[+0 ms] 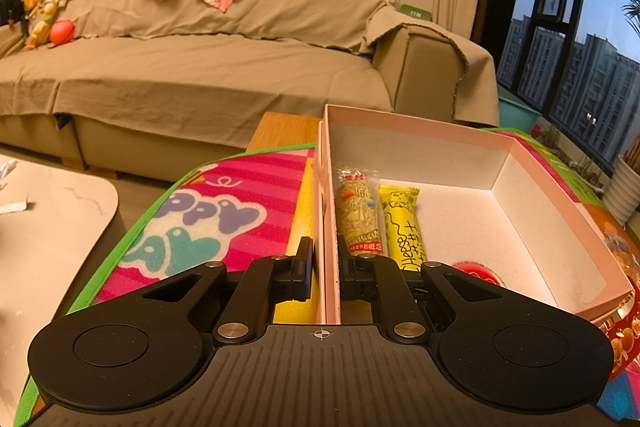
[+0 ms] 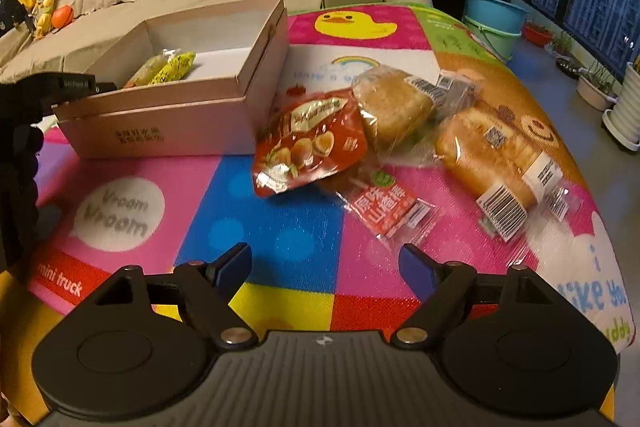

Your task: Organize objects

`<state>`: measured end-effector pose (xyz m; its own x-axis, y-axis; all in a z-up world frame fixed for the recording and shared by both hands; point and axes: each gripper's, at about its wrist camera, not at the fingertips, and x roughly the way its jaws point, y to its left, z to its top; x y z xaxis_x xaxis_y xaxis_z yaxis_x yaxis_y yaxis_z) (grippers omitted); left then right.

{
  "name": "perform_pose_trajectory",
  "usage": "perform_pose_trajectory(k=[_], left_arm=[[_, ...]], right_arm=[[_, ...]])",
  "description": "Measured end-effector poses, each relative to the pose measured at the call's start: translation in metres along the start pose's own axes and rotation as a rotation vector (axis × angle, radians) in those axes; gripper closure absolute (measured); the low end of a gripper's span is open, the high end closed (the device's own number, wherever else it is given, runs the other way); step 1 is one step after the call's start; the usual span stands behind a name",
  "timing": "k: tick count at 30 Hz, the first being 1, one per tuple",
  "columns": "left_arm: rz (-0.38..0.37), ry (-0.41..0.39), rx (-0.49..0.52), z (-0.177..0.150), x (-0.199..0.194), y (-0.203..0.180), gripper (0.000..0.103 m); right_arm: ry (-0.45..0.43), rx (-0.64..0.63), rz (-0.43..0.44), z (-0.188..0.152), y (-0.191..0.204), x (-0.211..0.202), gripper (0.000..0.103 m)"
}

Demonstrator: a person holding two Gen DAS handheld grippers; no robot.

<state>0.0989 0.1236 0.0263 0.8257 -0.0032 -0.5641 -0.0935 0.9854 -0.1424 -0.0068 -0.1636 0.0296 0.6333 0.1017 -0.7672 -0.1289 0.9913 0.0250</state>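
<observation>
Right tongs (image 2: 326, 265) wide open and empty, nearest the clear red-labelled snack packet (image 2: 390, 205) just ahead, lying diagonally; left tongs (image 1: 323, 269) pinching the pink cardboard box's wall (image 1: 329, 211).

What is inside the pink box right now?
The pink box holds a sesame snack bar, a yellow cheese stick and a red round item partly hidden behind the left gripper; its far half shows bare.
</observation>
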Motion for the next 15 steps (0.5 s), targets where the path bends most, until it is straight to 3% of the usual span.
perform_pose_trajectory(k=[15], left_arm=[[-0.001,0.001,0.001,0.0002,-0.0002,0.0,0.09]], right_arm=[[-0.039,-0.01,-0.016,0.0008,-0.0011,-0.0065,0.02]])
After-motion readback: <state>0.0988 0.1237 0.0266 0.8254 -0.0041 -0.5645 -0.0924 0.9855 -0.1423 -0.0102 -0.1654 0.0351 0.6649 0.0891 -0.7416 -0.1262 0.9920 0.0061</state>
